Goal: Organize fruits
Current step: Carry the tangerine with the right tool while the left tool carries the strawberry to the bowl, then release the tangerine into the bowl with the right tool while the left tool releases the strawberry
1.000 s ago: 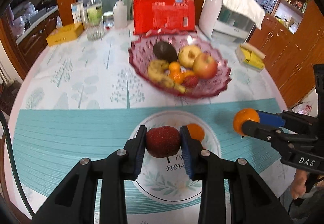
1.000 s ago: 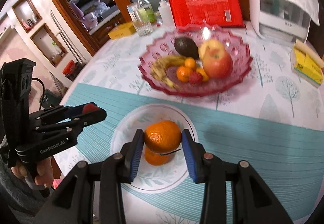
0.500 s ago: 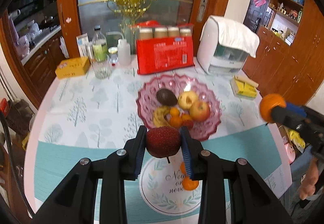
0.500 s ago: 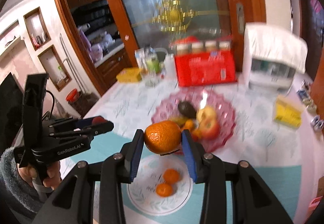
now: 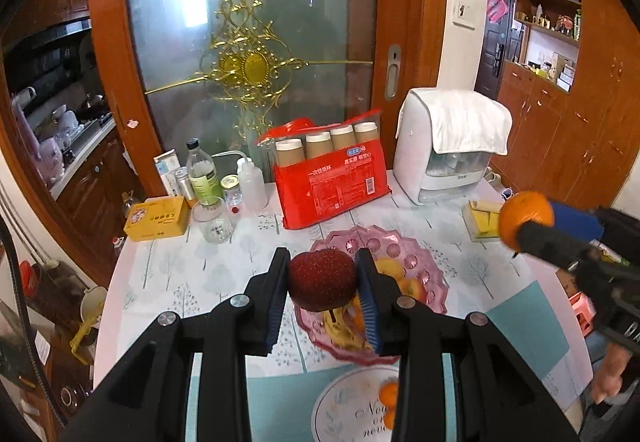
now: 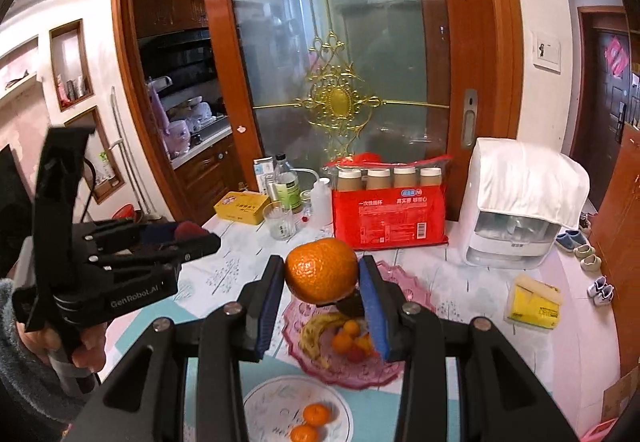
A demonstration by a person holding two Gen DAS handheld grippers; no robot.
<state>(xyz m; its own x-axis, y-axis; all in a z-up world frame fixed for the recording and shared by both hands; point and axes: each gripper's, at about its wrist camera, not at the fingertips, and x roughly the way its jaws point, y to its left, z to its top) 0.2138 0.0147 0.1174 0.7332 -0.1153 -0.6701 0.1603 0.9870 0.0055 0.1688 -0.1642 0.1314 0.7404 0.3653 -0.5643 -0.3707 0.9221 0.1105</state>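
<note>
Red cup pack (image 6: 390, 216) walls pink bowl (image 6: 394, 370) behind.

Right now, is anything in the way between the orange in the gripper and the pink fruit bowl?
Nothing visible is. The right gripper holds the orange in the air above the pink bowl, with only open space in between. Fruit already lies in the bowl's middle.

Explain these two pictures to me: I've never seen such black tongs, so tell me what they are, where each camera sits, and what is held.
No robot here: a person holds one pair of tongs in each hand, each carrying a camera looking along its fingers. The left tongs grip a dark red fruit; the right tongs grip an orange. Each view also catches the other tongs from the side. Below, on the table, stand a pink fruit bowl and a white plate with two small oranges.
</note>
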